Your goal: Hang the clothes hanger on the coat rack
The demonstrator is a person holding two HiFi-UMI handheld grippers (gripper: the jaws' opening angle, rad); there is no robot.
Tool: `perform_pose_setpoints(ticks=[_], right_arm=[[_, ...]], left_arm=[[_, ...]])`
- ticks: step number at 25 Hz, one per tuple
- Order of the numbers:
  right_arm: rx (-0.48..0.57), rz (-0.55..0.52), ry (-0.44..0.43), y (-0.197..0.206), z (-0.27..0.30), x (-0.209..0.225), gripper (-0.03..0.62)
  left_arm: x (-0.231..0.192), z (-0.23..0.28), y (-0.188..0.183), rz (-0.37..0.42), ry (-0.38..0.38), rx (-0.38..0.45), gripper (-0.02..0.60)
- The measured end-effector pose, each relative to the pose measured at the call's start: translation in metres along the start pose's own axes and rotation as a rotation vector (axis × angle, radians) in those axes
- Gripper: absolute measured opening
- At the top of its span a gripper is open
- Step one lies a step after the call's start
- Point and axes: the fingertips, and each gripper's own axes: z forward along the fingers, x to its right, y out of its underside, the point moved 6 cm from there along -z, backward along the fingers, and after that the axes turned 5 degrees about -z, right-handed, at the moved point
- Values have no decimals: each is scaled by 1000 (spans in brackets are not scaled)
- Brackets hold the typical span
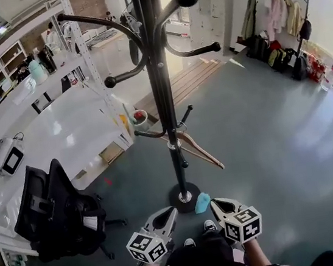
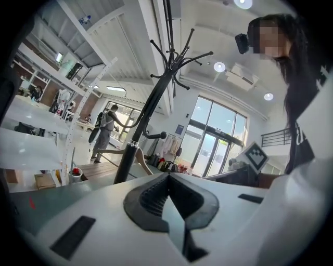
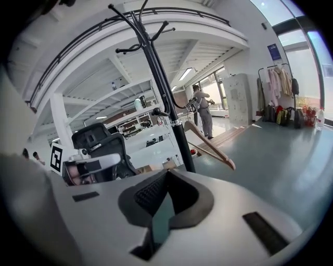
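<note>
A tall black coat rack [image 1: 163,99] stands on a round base in front of me. A wooden clothes hanger [image 1: 201,149] hangs from one of its low hooks, slanting down to the right, free of both grippers. My left gripper [image 1: 168,212] and right gripper [image 1: 217,204] are low near my body, short of the base, both shut with nothing between the jaws. The left gripper view shows the left gripper [image 2: 169,179], the rack [image 2: 145,114] and the hanger [image 2: 138,158]. In the right gripper view, beyond the right gripper [image 3: 166,176], are the rack [image 3: 166,104] and the hanger [image 3: 210,145].
A black office chair [image 1: 55,212] stands at my left beside a long white table [image 1: 62,131] with shelving behind it. A teal object [image 1: 202,202] lies on the floor by the rack's base. A garment rail [image 1: 279,15] stands far right. Grey floor spreads to the right.
</note>
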Motion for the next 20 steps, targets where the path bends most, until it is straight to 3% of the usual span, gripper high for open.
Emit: perform_pose_setpoints(ticks=[11, 20], right_arm=[[-29, 47, 27, 54, -53, -19, 9], [-26, 26, 16, 87, -126, -16, 9]], left_arm=[[58, 17, 29, 11, 146, -74, -2], [125, 10, 56, 10, 120, -40, 0]])
